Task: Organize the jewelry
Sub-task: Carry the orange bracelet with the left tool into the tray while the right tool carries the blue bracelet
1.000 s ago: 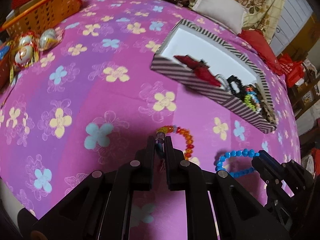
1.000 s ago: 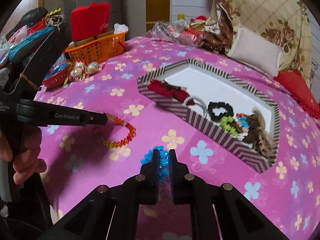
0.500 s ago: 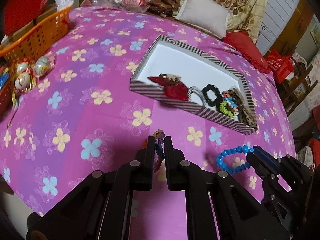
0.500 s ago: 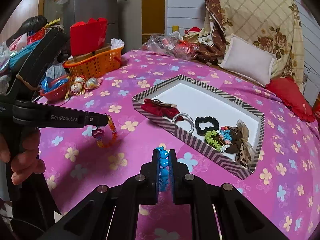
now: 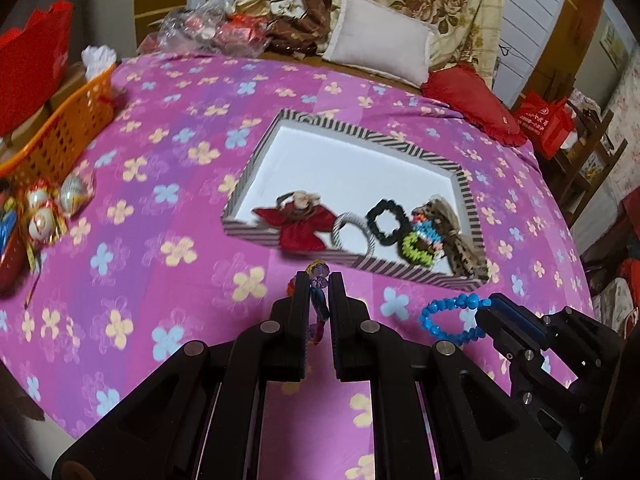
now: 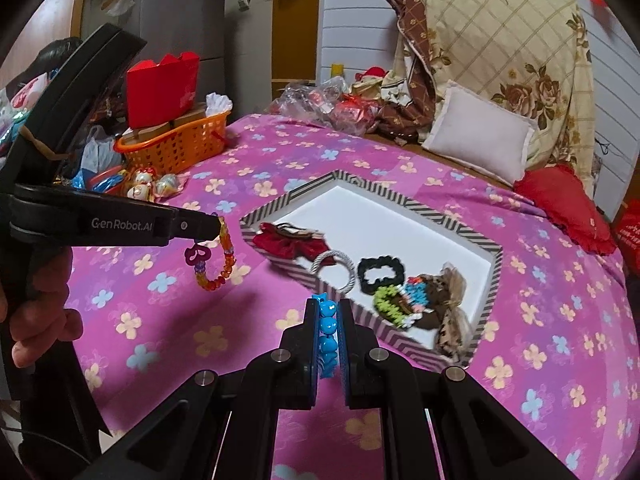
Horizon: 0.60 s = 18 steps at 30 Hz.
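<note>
My left gripper (image 5: 319,280) is shut on an orange bead bracelet (image 6: 226,254) with a purple charm, which hangs clear of the cloth; in its own view only a few beads (image 5: 318,276) show between the fingers. My right gripper (image 6: 329,306) is shut on a blue bead bracelet (image 6: 329,330), seen dangling as a loop (image 5: 450,318) in the left wrist view. Ahead of both lies the striped box (image 5: 304,120) (image 6: 494,252) with a white floor. It holds a red bow (image 5: 298,226), a silver ring, a black scrunchie (image 5: 386,222) and several bead and leopard pieces.
The pink flowered cloth (image 5: 168,128) covers a round table. An orange basket (image 5: 60,132) with a red box and foil-wrapped eggs (image 5: 48,208) sit at the left edge. A white pillow (image 5: 380,54) and a red cushion (image 5: 464,102) lie behind. A person's hand (image 6: 36,300) grips the left handle.
Both grippers have risen off the cloth with their bracelets, which now hang free. The striped box looks further below and more of its inside shows.
</note>
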Tool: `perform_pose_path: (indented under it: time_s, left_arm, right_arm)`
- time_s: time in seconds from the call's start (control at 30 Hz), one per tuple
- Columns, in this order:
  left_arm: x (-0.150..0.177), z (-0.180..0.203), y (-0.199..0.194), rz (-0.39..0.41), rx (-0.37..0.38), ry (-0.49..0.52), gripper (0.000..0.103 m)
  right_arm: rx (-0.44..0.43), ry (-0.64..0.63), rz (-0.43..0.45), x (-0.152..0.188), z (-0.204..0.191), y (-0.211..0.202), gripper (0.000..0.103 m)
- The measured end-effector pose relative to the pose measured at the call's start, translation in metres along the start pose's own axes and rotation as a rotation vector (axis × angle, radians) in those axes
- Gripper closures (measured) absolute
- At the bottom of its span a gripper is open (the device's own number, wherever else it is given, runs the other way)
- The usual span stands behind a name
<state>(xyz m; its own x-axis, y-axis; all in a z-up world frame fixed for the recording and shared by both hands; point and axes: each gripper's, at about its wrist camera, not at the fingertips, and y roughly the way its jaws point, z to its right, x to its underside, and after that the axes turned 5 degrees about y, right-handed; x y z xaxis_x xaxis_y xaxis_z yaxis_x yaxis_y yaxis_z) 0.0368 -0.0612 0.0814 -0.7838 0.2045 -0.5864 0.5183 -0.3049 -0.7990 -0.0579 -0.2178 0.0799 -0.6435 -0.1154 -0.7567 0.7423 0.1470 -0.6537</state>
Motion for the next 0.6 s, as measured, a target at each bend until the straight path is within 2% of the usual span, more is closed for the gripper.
perform_pose_path:
  time_s: [0.33,0.6]
  left_arm:
    - [-0.033,0.020,0.009,0.019,-0.020,0.037,0.095]
    - [-0.062,0.026,0.020,0.033,-0.024,0.032,0.095]
  right_arm:
    - [0.044,0.029,0.023,-0.019,0.032,0.001,0.095]
    - [0.049,0.072,0.015,-0.037,0.056,0.017,0.095]
